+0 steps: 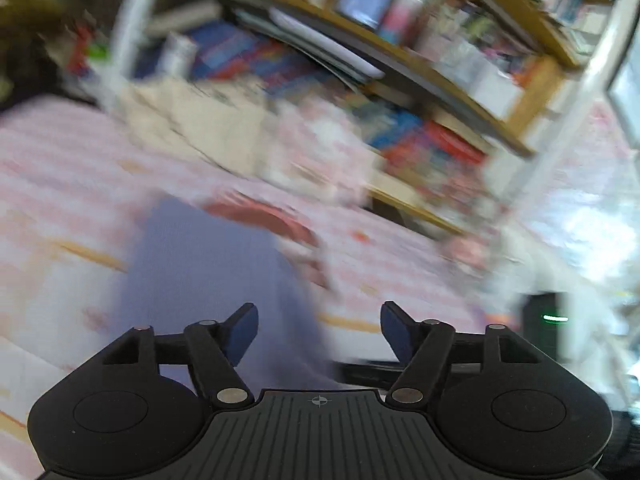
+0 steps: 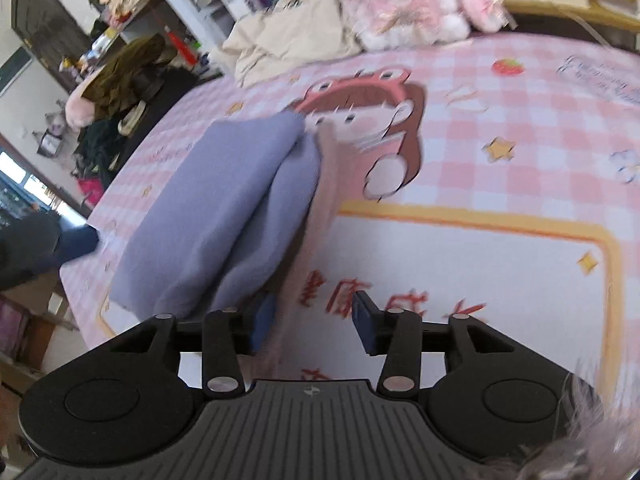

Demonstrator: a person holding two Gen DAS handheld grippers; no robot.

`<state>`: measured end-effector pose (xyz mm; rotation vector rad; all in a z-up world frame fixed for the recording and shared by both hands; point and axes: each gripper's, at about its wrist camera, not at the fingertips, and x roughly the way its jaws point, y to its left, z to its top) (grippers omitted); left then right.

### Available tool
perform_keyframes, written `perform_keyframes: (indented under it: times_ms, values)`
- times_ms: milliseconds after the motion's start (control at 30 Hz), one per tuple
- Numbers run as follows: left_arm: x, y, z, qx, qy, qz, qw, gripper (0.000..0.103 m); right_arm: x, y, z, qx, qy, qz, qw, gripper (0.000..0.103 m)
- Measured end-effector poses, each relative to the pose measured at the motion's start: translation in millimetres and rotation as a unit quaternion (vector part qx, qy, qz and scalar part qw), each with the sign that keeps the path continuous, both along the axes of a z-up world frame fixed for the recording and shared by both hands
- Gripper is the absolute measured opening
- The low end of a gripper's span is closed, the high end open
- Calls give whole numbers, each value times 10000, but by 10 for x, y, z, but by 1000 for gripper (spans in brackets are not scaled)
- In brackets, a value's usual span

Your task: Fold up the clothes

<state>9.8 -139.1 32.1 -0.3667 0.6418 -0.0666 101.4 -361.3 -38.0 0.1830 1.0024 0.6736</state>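
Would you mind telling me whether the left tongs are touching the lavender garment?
Apart. In the left wrist view the left tongs stand open with the blurred lavender garment lying beyond them, nothing between the fingertips.

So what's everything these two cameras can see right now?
Folded garment: one, lavender, lying on the bed left of centre, folded over on itself.
Bedsheet: one, pink and white check with a cartoon girl print and a yellow-framed white panel, covering the bed.
Plush rabbit: one, white and pink, at the far edge of the bed.
Beige cloth: one crumpled heap, beside the rabbit.
Shelves: wooden, crowded with colourful books and boxes, behind the bed; blurred.
Dark clothes pile: olive and black, on furniture to the far left.
Left gripper: black, blue pads, open, nothing between them.
Right gripper: black, blue pads, open, beside the garment's near edge.
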Motion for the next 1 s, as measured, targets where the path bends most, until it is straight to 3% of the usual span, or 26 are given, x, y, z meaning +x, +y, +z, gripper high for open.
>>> perform_keyframes:
  times_ms: [133, 200, 300, 433, 667, 733, 767, 900, 1000]
  values:
    - [90, 27, -51, 1077, 272, 189, 9936, 70, 64, -169, 178, 376, 24, -293, 9989, 53]
    - [125, 5, -111, 1390, 294, 36, 9898, 71, 110, -212, 244, 673, 158, -409, 9968, 55]
    - [178, 9, -213, 1440, 382, -115, 9888, 72, 172, -216, 308, 1152, 394, -509, 9913, 63]
    - [178, 70, -352, 1304, 459, -214, 9902, 70, 296, -25, 257, 1438, 850, -569, 9843, 63]
    - [171, 115, -601, 1327, 759, -599, 9864, 70, 501, 412, -113, 799, 1309, -822, 9847, 60]
    - [174, 82, -657, 1523, 810, -717, 9824, 70, 402, 464, 14, 848, 814, -551, 9915, 34]
    - [174, 74, -658, 1578, 818, -747, 9812, 70, 339, 486, 98, 888, 519, -384, 9940, 8]
    - [173, 109, -644, 1496, 844, -820, 9817, 70, 70, 552, 419, 1056, -612, 284, 9921, 6]
    - [171, 143, -652, 1433, 841, -853, 9824, 70, 24, 570, 332, 561, -725, 30, 9958, 6]
